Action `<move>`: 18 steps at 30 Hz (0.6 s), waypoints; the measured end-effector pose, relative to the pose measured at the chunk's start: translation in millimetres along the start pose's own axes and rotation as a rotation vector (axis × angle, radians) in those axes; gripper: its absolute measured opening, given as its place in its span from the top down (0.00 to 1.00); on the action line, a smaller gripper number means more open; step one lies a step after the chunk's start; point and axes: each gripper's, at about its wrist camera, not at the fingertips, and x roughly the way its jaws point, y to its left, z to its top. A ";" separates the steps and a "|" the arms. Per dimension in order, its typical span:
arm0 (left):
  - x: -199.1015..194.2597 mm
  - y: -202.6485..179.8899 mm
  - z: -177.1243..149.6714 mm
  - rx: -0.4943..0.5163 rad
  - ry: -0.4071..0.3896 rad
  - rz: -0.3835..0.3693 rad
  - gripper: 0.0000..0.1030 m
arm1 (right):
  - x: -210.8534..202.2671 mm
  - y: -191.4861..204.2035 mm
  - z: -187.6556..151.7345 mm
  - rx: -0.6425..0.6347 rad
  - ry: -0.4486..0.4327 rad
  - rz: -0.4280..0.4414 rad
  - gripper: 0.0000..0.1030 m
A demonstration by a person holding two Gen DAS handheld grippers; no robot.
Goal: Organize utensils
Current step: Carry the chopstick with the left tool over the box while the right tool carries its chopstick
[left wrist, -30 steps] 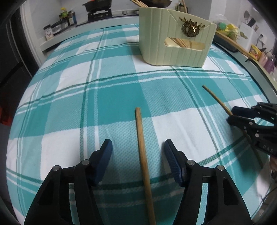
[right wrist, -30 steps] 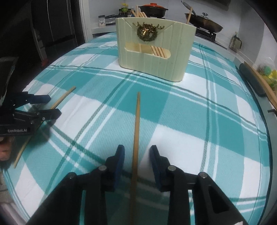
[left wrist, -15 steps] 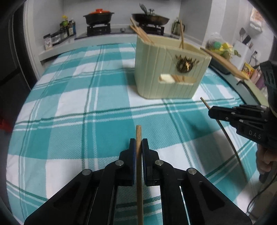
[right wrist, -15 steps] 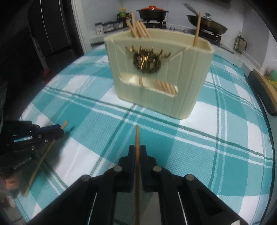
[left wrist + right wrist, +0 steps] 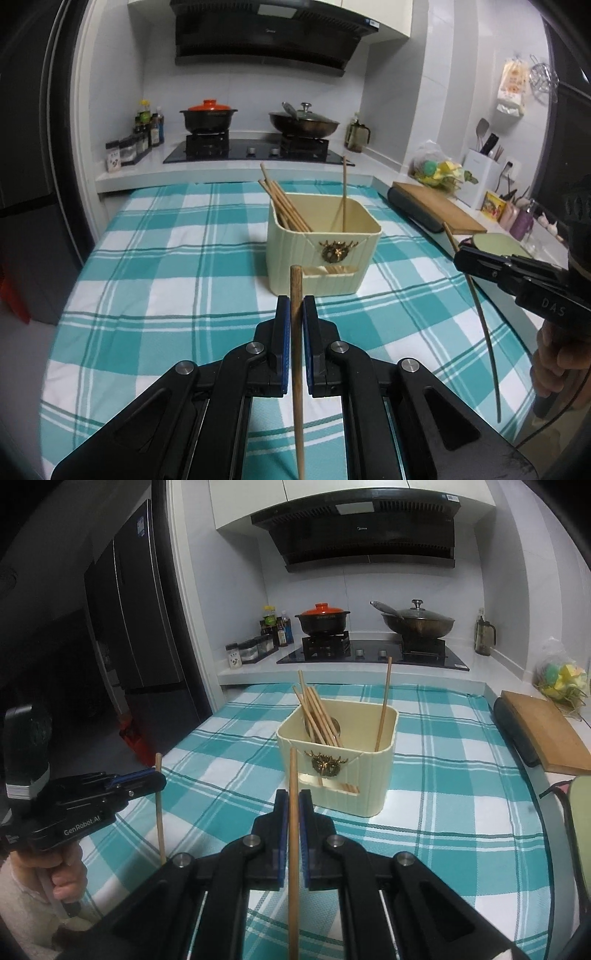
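Note:
A cream ribbed utensil holder with a gold emblem stands on the teal plaid tablecloth and holds several wooden chopsticks. My left gripper is shut on a wooden chopstick and holds it above the cloth, short of the holder. It also shows in the right wrist view with its chopstick. My right gripper is shut on another chopstick, also raised before the holder. It shows in the left wrist view with its chopstick.
The tablecloth covers the table. A wooden cutting board lies at the right edge. Behind the table is a stove with a red-lidded pot and a wok. A dark fridge stands at the left.
Both grippers closed on the chopsticks that lay on the cloth, then lifted them off it. Both now sit higher and look down at the holder's open top.

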 end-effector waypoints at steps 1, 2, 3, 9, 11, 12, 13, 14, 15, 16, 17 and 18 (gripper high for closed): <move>-1.5 -0.6 -0.1 0.002 -0.001 0.002 0.95 | -2.6 0.8 0.3 -0.001 -0.002 0.001 0.95; -2.7 -1.5 0.0 0.005 -0.003 0.004 0.95 | -4.0 1.3 0.6 0.000 -0.005 0.000 0.95; -3.1 -2.3 0.5 0.008 -0.003 0.009 0.95 | -5.3 0.6 0.3 0.001 -0.008 0.000 0.95; -3.7 -4.8 -0.7 0.022 -0.005 0.024 0.95 | -10.6 0.3 0.0 0.000 -0.006 0.003 0.94; -3.9 -5.0 -1.1 0.023 -0.004 0.025 0.95 | -12.9 0.2 -0.2 0.002 -0.009 0.003 0.94; -3.8 -5.0 -1.2 0.024 -0.003 0.025 0.95 | -13.8 0.6 -0.3 0.000 -0.012 0.000 0.94; -4.0 -4.8 -1.2 0.022 -0.003 0.026 0.95 | -14.5 1.1 -0.3 0.000 -0.014 -0.002 0.94; -3.6 -4.8 -1.1 0.021 -0.002 0.025 0.95 | -14.4 1.3 -0.3 0.000 -0.012 0.001 0.94; -3.6 -4.6 -0.9 0.020 -0.002 0.024 0.95 | -14.9 1.7 -0.5 0.002 -0.011 0.002 0.94; -4.1 -4.8 -1.0 0.021 -0.002 0.025 0.95 | -15.9 2.0 -0.8 0.003 -0.014 0.001 0.94; -4.1 -4.9 -0.9 0.022 -0.003 0.026 0.95 | -17.1 2.3 -0.9 0.002 -0.015 0.003 0.94; -4.2 -4.8 -0.8 0.021 -0.003 0.025 0.95 | -17.8 2.3 -1.0 0.004 -0.017 0.004 0.94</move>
